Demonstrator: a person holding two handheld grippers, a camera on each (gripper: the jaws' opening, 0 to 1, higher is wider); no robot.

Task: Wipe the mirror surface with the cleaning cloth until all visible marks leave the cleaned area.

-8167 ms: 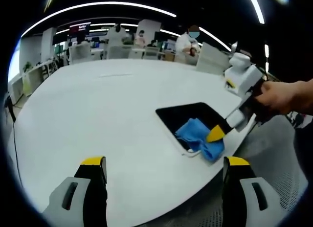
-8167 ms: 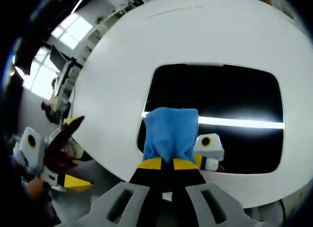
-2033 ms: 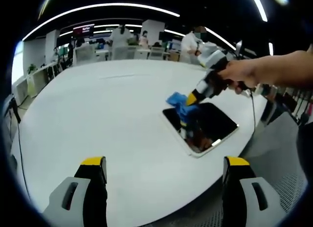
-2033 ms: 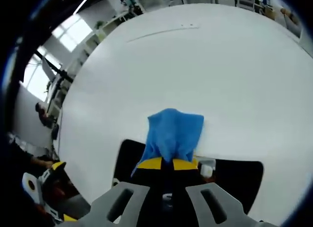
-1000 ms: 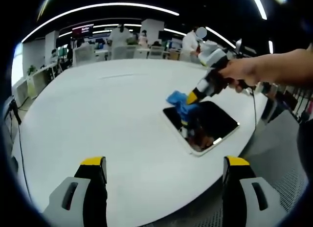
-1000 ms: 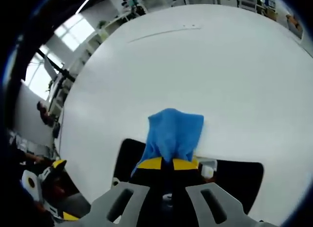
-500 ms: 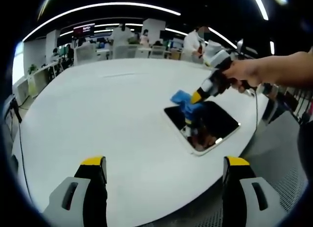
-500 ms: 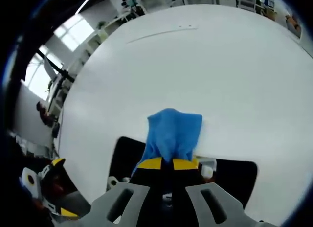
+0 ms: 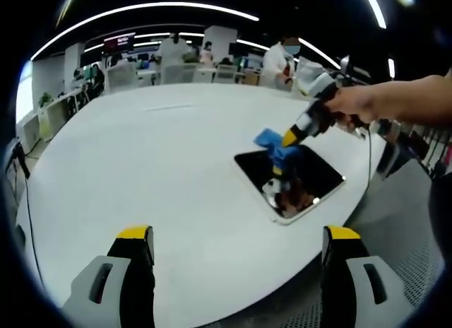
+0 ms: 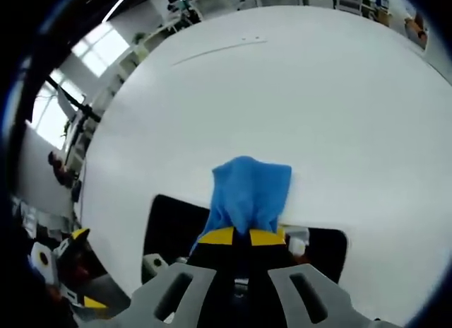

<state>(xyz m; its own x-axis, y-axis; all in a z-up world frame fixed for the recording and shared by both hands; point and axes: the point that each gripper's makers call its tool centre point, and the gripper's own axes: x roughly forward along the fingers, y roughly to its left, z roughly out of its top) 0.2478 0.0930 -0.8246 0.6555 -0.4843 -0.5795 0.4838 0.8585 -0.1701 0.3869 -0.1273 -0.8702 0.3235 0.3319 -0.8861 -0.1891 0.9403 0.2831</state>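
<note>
Over the last half second the right gripper [image 9: 288, 139] has carried the cleaning cloth [image 9: 274, 144] a little further right along the far edge of the mirror [image 9: 291, 182], and in the right gripper view more of the dark glass now shows on the left of the jaws.

In the left gripper view, the left gripper [image 9: 236, 236] hangs over the near edge of the round white table [image 9: 141, 165], its yellow-tipped jaws spread wide with nothing between them. Past them, towards the right, the mirror lies flat near the table's right edge, its dark face reflecting the cloth and the tool. The blue cloth sits at the mirror's far edge, partly over the white tabletop. A hand [image 9: 357, 105] reaches in from the right with the forearm stretched out level, holding the right gripper angled down and leftward onto the cloth.

In the right gripper view, the right gripper [image 10: 244, 236] has its jaws pinched together on the cloth [image 10: 251, 190], which fans out ahead across the mirror's [image 10: 173, 225] edge onto the table [image 10: 282, 95]. The left gripper [image 10: 67, 271] shows at lower left.
</note>
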